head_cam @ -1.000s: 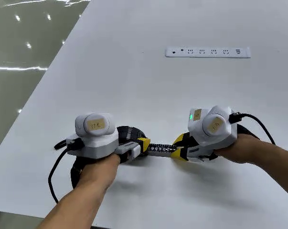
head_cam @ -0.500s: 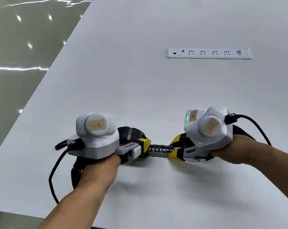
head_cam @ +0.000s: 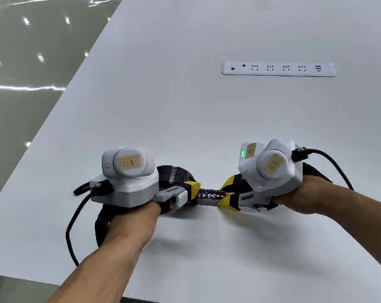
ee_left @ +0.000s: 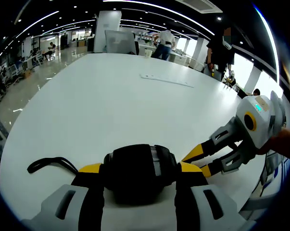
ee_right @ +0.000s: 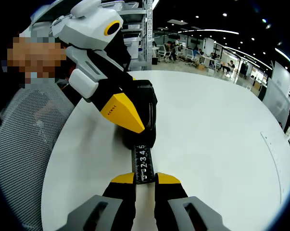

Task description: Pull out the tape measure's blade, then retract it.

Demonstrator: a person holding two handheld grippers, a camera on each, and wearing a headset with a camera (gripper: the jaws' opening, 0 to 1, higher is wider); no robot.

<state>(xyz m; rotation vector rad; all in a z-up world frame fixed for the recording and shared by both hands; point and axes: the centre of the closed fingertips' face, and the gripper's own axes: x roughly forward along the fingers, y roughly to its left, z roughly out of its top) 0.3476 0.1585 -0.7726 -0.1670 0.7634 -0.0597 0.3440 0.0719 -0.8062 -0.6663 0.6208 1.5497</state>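
The black tape measure case (head_cam: 174,180) lies on the white table (head_cam: 177,107) near its front edge. My left gripper (head_cam: 185,192) is shut on the tape measure case (ee_left: 139,171), yellow-tipped jaws on either side. A short length of blade (head_cam: 207,196) with black numerals runs from the case to my right gripper (head_cam: 227,192). In the right gripper view the blade (ee_right: 143,164) ends between my right gripper's (ee_right: 145,180) yellow tips, which are shut on it; the case (ee_right: 140,113) sits just beyond. A black wrist strap (ee_left: 51,163) trails from the case.
A white power strip (head_cam: 278,69) lies flat at the far side of the table. The table's left edge (head_cam: 48,126) drops to a glossy floor. Cables (head_cam: 73,224) trail from both grippers. People stand beyond the table's far end (ee_left: 166,41).
My right gripper has moved left toward the case, and the exposed blade between the grippers has grown shorter. My left gripper and the case have stayed put.
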